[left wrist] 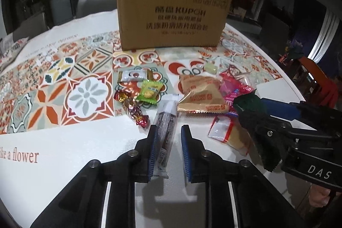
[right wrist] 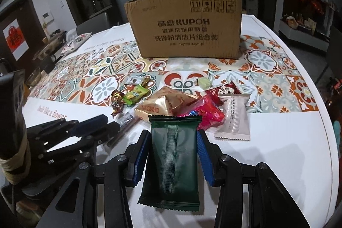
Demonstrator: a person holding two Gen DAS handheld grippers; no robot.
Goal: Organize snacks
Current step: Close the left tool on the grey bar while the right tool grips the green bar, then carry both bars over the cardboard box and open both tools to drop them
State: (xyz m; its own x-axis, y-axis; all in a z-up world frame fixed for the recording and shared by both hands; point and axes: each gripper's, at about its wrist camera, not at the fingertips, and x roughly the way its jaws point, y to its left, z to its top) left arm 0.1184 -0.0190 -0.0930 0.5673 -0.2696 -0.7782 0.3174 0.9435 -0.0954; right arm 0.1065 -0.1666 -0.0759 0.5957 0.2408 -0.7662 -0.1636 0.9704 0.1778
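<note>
- Left wrist view: left gripper [left wrist: 167,136] low centre, jaws slightly spread around a dark snack bar [left wrist: 165,127] lying on the table [left wrist: 64,153]; right pad clear of it, left pad contact unclear. Cardboard box [left wrist: 173,14] top centre.
- Right wrist view: right gripper [right wrist: 174,142] pinching a dark green packet [right wrist: 173,155], bottom centre. Snack pile [right wrist: 181,106] mid-frame, before the box.

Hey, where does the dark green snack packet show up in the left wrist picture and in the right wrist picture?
Left wrist view: the dark green snack packet is at the right edge, held in the right gripper, just right of the snack pile.
Right wrist view: it fills the lower centre, clamped between the blue pads.
Shared landmark: the cardboard box stands behind the snacks in both.
</note>
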